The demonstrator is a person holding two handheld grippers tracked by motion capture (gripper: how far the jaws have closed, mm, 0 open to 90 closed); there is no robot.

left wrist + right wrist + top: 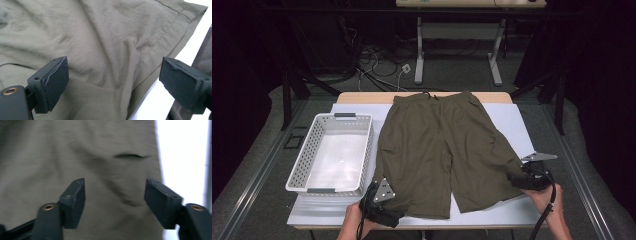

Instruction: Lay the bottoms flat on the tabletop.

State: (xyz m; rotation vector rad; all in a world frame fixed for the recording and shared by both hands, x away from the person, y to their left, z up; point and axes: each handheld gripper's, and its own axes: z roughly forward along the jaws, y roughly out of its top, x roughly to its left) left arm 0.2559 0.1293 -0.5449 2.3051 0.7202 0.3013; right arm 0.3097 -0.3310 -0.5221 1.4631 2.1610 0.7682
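A pair of olive green shorts [444, 150] lies spread flat on the white-covered bench [512, 120], waistband at the far edge and both legs pointing toward the person. The left claw [384, 202] sits at the hem of the left leg, its jaws spread wide with fabric beneath them, gripping nothing. The right claw [519, 177] rests at the outer edge of the right leg, jaws also spread apart over the cloth. An empty white perforated basket [307, 155] stands just left of the shorts.
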